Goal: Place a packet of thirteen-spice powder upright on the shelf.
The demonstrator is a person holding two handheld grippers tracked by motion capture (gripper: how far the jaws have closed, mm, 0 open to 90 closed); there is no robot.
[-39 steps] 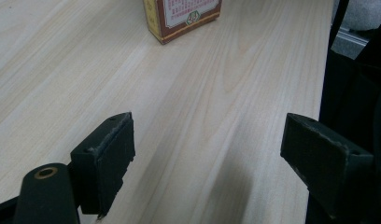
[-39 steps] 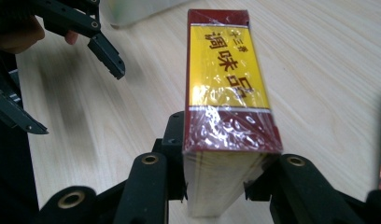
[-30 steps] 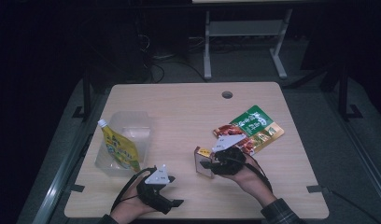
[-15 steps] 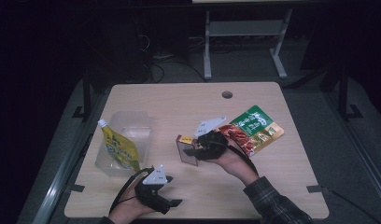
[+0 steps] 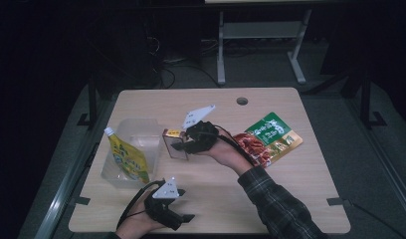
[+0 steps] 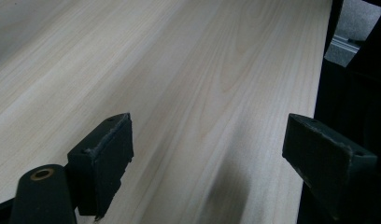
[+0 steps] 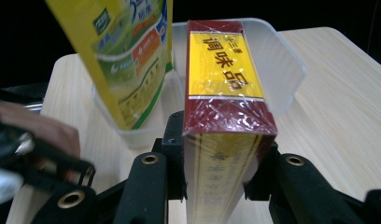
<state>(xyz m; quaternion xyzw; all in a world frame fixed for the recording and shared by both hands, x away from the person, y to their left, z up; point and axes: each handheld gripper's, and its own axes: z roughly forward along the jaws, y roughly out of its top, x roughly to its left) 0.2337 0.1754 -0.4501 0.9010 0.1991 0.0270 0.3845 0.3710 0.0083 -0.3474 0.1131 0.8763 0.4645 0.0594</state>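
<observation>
Since a second ago the right gripper [image 5: 177, 144] has carried the red and yellow box [image 5: 172, 143] leftward across the table [image 5: 290, 179] — away from the red and green packet [image 5: 266, 143] and up close to the clear plastic tub [image 5: 136, 149]. Its jaws press on both sides of the box, which hangs off the table just beside the tub's rim. A yellow pouch [image 5: 125, 158] leans in the tub. The left gripper [image 5: 178, 216] rests near the front edge — jaws wide apart, nothing between them.

A dark red, film-wrapped rectangular carton with a yellow label [image 7: 224, 79] stood on end, lifted just beside the clear plastic tub [image 5: 141, 130]
</observation>
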